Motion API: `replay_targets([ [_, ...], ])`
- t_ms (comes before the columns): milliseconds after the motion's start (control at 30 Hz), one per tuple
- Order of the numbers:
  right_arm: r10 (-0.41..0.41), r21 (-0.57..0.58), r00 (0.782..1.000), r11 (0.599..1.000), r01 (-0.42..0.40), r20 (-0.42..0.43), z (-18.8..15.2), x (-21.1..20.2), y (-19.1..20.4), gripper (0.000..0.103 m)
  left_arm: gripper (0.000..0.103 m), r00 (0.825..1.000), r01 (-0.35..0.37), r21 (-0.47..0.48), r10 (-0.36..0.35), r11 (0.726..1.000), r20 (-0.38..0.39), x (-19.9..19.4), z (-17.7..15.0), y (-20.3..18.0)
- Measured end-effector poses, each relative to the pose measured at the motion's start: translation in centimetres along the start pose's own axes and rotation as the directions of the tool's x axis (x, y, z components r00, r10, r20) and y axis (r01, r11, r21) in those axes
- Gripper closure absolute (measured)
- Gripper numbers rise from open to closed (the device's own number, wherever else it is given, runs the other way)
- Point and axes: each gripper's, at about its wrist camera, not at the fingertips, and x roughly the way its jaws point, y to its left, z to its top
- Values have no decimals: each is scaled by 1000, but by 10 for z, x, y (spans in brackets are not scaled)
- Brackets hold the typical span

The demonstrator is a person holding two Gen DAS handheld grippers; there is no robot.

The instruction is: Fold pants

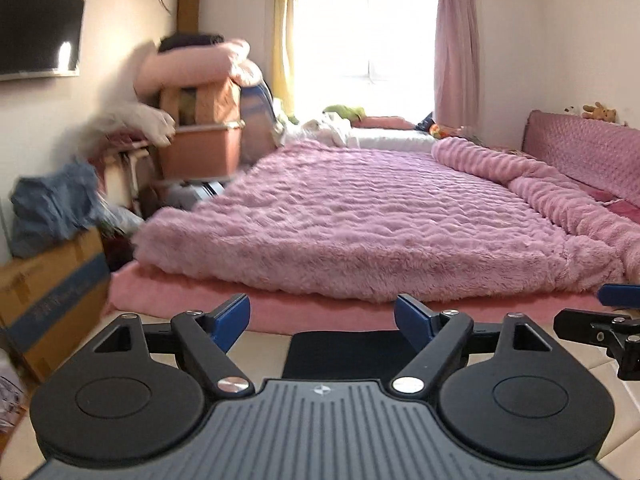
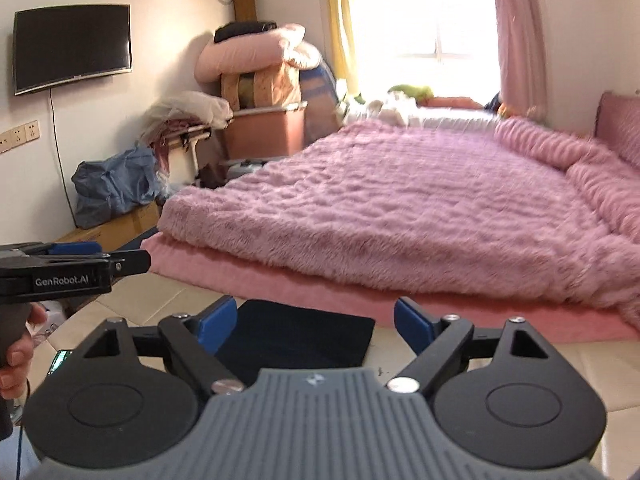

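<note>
The pants (image 1: 348, 350) lie as a flat, dark, folded rectangle on the pale floor, just in front of the bed's near edge. My left gripper (image 1: 322, 314) hovers above them, open, with nothing between its blue fingers. My right gripper (image 2: 316, 318) is also open and empty, and the pants (image 2: 296, 338) show below and between its fingers. One blue finger (image 1: 618, 295) of the right gripper pokes in at the right edge of the left wrist view. The left gripper's body (image 2: 72, 270) and the hand (image 2: 16, 356) holding it appear at the left of the right wrist view.
A low bed with a fluffy pink blanket (image 1: 380, 216) fills the room ahead. A cardboard box (image 1: 52, 296) with a blue bag on it, stacked storage boxes (image 1: 200, 152) and bedding stand along the left wall. A phone (image 2: 62, 360) lies on the floor.
</note>
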Motion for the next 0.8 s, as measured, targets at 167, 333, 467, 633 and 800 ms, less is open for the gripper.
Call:
replay_targets([
  [167, -50, 4, 999, 999, 50, 17, -21, -33, 16, 21, 7, 1000, -24, 9, 24, 1000, -1, -25, -15, -15],
  [333, -92, 14, 996, 996, 92, -18, -47, -51, 26, 21, 7, 996, 7, 1, -7, 1000, -90, -31, -35, -22],
  [467, -121, -7, 988, 993, 121, -93, -67, -44, 29, 21, 7, 984, -3, 33, 9, 999, -177, -27, -52, -30],
  [633, -116, 15, 969, 992, 123, -219, -86, -33, 24, 21, 7, 959, 10, 10, -7, 1000, -284, -19, -74, -33],
  [800, -101, 32, 959, 993, 114, -266, -99, -25, 23, 21, 7, 945, 16, 23, -7, 1000, -326, -19, -85, -38],
])
